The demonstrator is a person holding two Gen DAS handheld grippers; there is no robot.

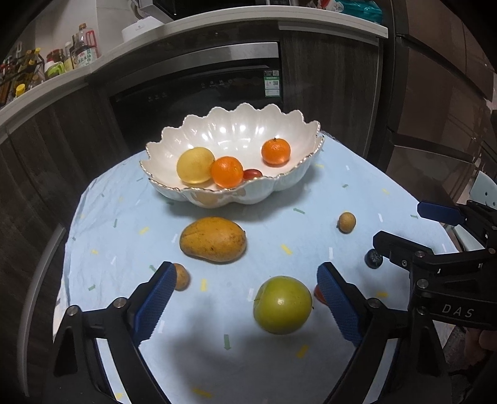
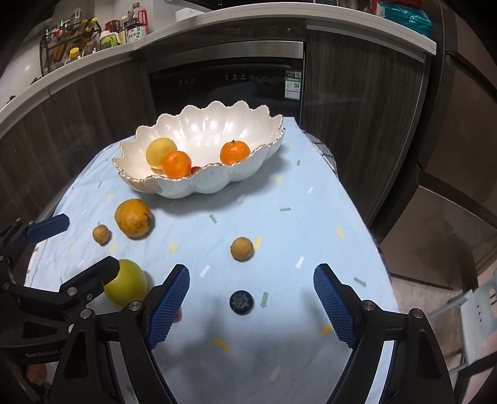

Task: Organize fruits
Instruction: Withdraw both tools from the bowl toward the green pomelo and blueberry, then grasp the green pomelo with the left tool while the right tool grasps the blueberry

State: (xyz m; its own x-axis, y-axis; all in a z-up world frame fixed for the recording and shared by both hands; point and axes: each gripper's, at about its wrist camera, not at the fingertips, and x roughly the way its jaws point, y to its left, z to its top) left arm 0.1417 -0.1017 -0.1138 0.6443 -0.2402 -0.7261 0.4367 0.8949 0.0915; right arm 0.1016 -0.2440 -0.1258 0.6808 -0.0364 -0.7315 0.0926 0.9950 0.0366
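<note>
left gripper [image 1: 245, 298]: jaws apart, empty, green apple [image 1: 282, 304] between its fingers | right gripper [image 2: 251, 300]: jaws apart, empty, over blueberry [image 2: 241, 302] | cloth [image 2: 310, 217]: mango [image 1: 213, 239], two longans [image 2: 242, 248] [image 2: 101, 233] | bowl [image 1: 270, 186]: yellow fruit [image 1: 195, 164], two tangerines [image 1: 226, 171] [image 1: 275, 151], cherry tomato [image 1: 251, 173]

A home kitchen: built-in oven [image 1: 198, 84], countertop [image 2: 217, 23] with sauce bottles [image 1: 82, 46], dark cabinets [image 2: 360, 77].

Both wrist views look down, near, across the same tablecloth [image 1: 357, 174] toward the bowl [image 2: 198, 183].
</note>
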